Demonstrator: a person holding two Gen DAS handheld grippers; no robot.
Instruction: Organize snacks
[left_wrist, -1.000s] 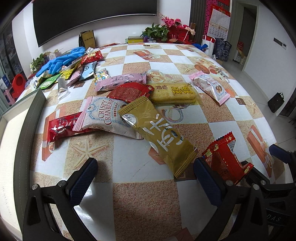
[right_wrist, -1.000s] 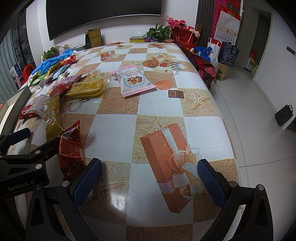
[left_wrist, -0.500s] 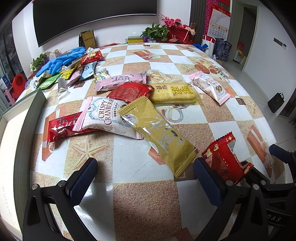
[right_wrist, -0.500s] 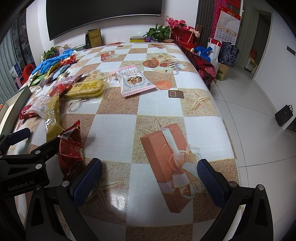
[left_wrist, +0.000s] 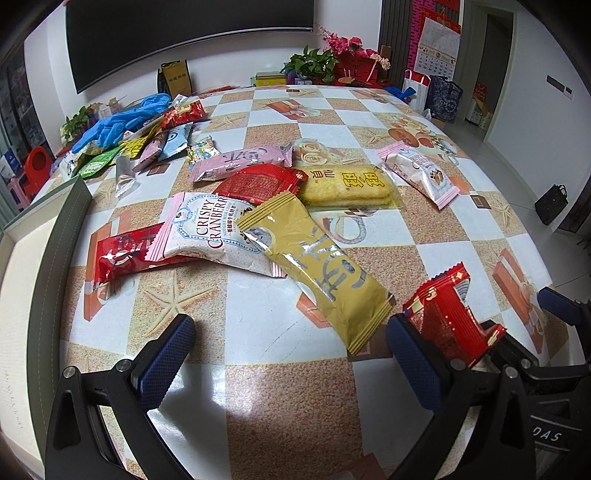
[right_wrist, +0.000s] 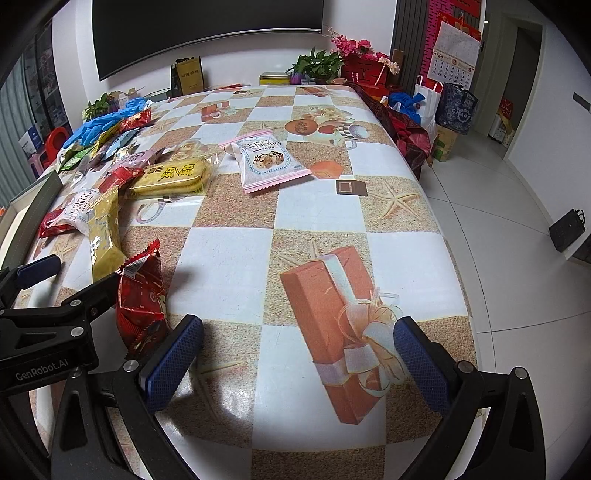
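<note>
Snack packets lie on a checked tablecloth. In the left wrist view a gold packet lies just ahead, with a white cranberry packet, a red packet, a yellow cracker pack and a pink packet behind it. A small red packet lies between the two grippers; it also shows in the right wrist view. My left gripper is open and empty. My right gripper is open and empty over a printed gift box. A white-pink packet lies farther off.
A grey-edged white tray stands at the left. A pile of small snacks under blue gloves lies at the far left. Plants and flowers stand at the table's far end. The table's right edge drops to a tiled floor with bags.
</note>
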